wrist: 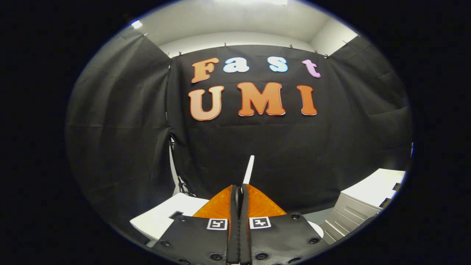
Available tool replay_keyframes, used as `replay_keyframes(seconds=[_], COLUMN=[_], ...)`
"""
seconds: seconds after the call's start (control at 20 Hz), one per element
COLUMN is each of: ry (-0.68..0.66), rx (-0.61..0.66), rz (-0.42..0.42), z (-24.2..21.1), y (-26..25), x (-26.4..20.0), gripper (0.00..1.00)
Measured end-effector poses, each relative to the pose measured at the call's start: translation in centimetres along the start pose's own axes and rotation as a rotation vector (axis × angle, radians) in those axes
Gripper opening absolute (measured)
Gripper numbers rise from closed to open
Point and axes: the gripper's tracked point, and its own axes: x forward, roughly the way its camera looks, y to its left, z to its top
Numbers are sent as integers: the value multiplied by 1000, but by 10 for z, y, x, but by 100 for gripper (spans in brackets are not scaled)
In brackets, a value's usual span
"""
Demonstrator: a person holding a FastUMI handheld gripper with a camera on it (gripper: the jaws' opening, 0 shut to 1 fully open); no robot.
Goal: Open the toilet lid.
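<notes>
Claw (240, 191) clenched, fingers pressed together, thin white toilet lid (249, 169) nipped edge-on between tips, standing nearly upright just ahead. Smooth white tank (162, 217) low on left beyond fingers. White ribbed cabinet (362, 206) off right. Draped black cloth wall (117, 140) behind.

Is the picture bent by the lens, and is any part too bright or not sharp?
Gripper view: strong fisheye bending, the booth wall bulging outward; the white cabinet and the white toilet tank look overexposed, with little surface detail; the hand-held gripper, its fingers closed on the thin white toilet lid seen edge-on, is fairly sharp; the dark cloth shows soft folds, no glare.
</notes>
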Motion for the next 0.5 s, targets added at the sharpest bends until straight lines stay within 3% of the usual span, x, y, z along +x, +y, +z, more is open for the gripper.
replay_keyframes(seconds=[0.5], ry=[22], rx=[-55], rz=[155], z=[-8], y=[148], x=[18], gripper=[8])
